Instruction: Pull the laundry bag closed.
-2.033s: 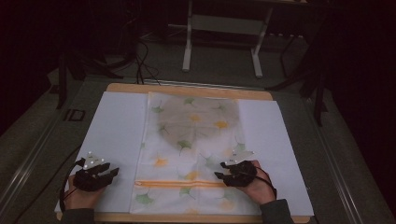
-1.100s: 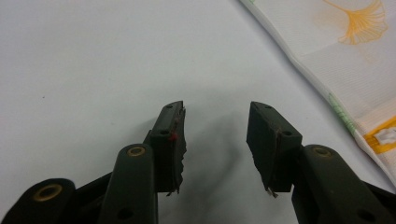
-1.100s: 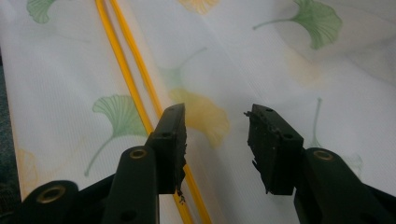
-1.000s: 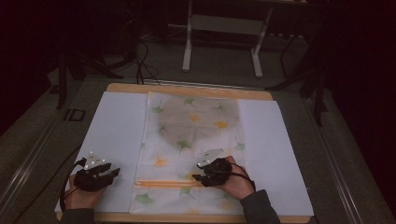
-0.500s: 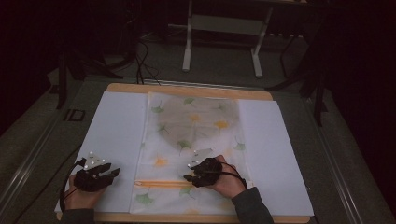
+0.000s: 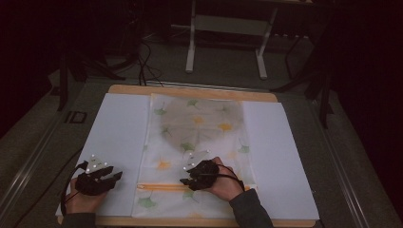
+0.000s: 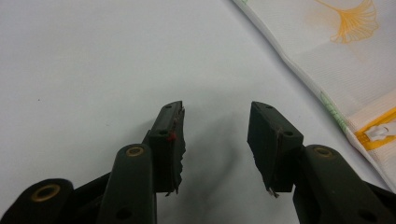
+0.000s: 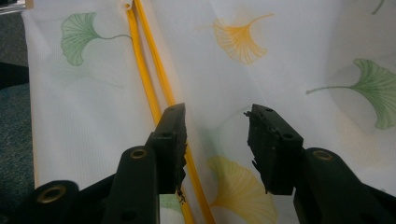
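On the table point(image 6: 290, 223), wooden-edged and covered by white sheets point(image 6: 121, 137), lies one translucent zip bag point(image 6: 199, 137) printed with green and orange ginkgo leaves, flat, centred, its long side running away from the person.

Item: orange zipper track point(image 6: 161, 187), crossing the bag near its near edge. In the right gripper view the double orange line point(image 8: 149, 79) runs up past the left-hand jaw, ending in a small white slider point(image 8: 126, 6) at the far end of the track.

Item: right gripper point(image 6: 189, 180), held in the person's right hand over the bag's near part, just above the zipper. Jaws spread wide, nothing between them but the bag's film beneath point(image 8: 215, 140); no pinch yet. Judged purpose: lined up along the zipper to reach the slider or the track, hence the low, level hold close to the film.

Item: left gripper point(image 6: 111, 176), in the left hand, resting over the bare white sheet just beside the bag's left edge. Jaws apart, empty point(image 7: 215, 135); the bag's edge and zipper end point(image 7: 373, 135) lie off to its right. Judged purpose: parked near the zipper's end, ready to steady the bag while the other gripper works.

Condition: bag lies smooth; whether the zipper is closed cannot be told.
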